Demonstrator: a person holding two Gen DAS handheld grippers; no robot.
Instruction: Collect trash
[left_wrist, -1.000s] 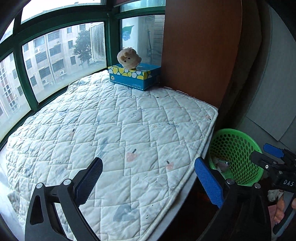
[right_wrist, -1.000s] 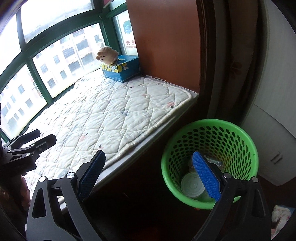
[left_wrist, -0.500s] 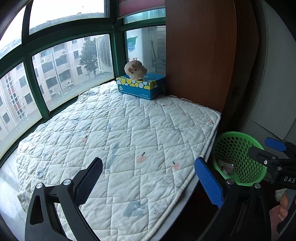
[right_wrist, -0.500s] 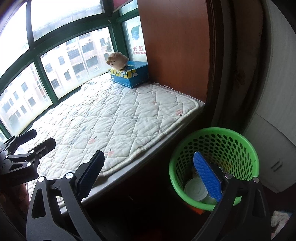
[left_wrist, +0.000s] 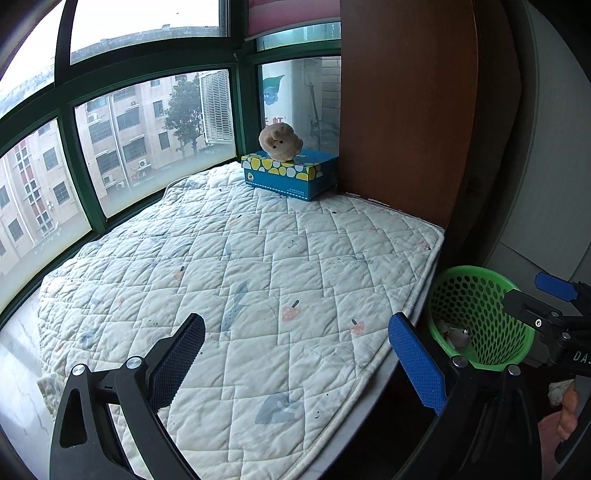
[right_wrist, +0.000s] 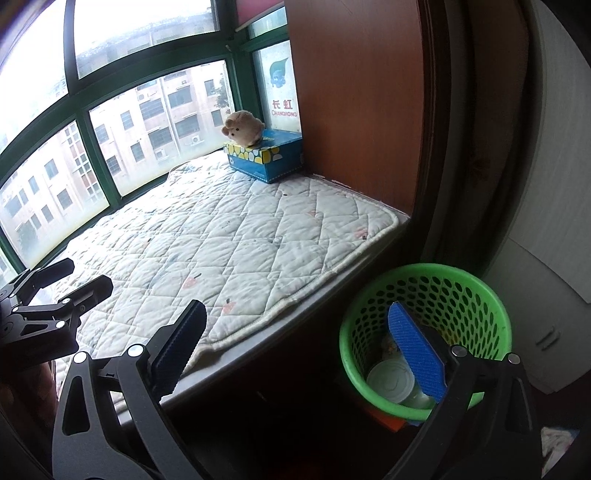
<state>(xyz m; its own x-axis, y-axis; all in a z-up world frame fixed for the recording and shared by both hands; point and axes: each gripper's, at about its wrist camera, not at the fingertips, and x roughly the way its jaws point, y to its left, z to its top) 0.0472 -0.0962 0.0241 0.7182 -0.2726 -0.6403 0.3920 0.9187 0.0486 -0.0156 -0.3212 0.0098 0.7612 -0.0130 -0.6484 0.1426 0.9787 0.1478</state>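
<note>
Green plastic mesh, that is my bin (right_wrist: 424, 332), standing on the floor just beside the edge of the pad (left_wrist: 236, 280) and below its level. Trash (right_wrist: 391, 380) already lies at its bottom: a pale round lid or can end and some crumpled scraps. All of it looks light; the scraps soft and easy to crush, the round piece stiff and probably slick, so I would take it across its rim, not its flat face.

My right gripper (right_wrist: 295, 354) hangs above the bin's near side, its jaws opening and almost at their widest, nothing between them. My left gripper (left_wrist: 295, 362) is spread wide over the pad and holds nothing either.

On the pad I see no loose trash, only a blue box (left_wrist: 291, 173) with a plush toy (left_wrist: 280, 142) on top, far back against the window corner. I judge the collecting close to done, unless something lies out of view.

Room is good over the pad. Beside the bin it tightens: the wooden panel (right_wrist: 362, 110) and a dark curtain stand behind, a white cabinet (right_wrist: 554, 295) to the right, and the bin's thin rim would tip if knocked.
</note>
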